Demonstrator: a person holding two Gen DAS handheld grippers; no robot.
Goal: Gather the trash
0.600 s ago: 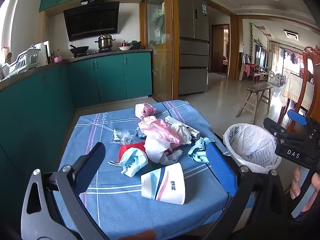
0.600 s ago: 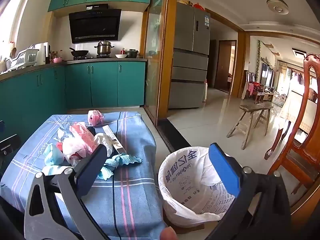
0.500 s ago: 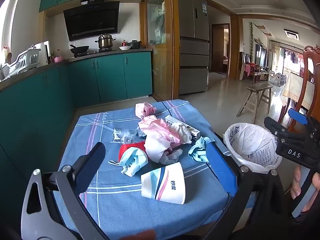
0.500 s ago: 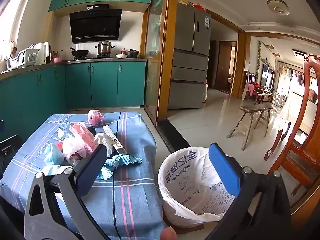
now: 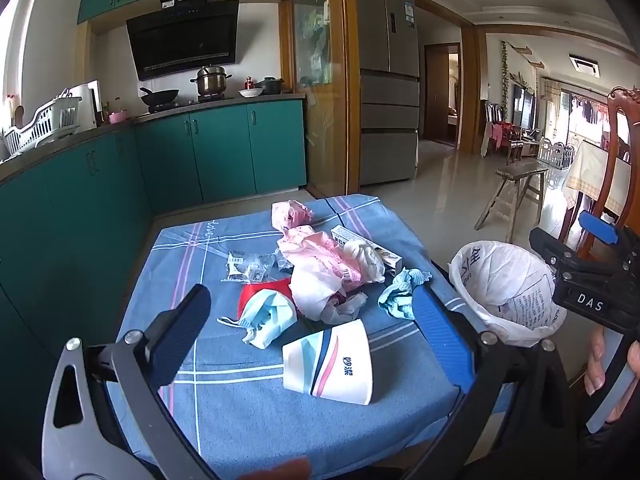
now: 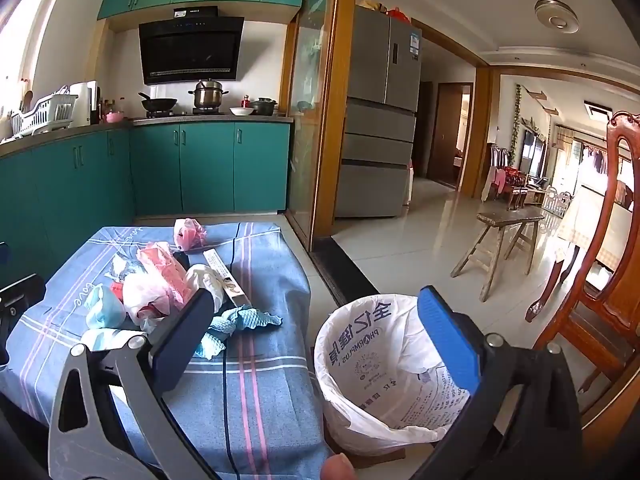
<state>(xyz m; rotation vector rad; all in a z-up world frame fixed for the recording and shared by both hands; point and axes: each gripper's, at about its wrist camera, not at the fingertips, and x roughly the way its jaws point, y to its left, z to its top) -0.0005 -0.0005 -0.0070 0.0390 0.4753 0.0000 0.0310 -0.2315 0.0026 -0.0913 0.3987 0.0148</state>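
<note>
Left gripper: fingers spread wide, holding nothing, hovering above the near end of the table. Ahead of it and just left of centre, a crumpled blue-and-white mask against a red scrap. Directly between the fingers and closest, a paper cup on its side, mouth toward the gripper's right. Beyond the cup, a heap of pink and white plastic bags; behind that a long carton and a small pink wad at the far end. Just inside the right finger, a crumpled teal cloth

Right gripper: also released, empty, hanging over the gap between the table's right edge and the lined trash bin. Bin sits on the floor below and ahead, mouth open; nothing visible in it

Risks, as judged:
- Cup is round and lying down; a closing finger that meets it off-centre would likely roll it toward the near edge or crush it
- Bags are light and tangled; lifting one could drag neighbours or the cloth off the right edge
- Bin liner is loose; a drop short of the rim lands on the floor

Room: table's near and right edges are close to the trash. Open floor to the right of the bin, wooden chair beyond it. Left gripper must cross the right gripper's space to reach the bin
</note>
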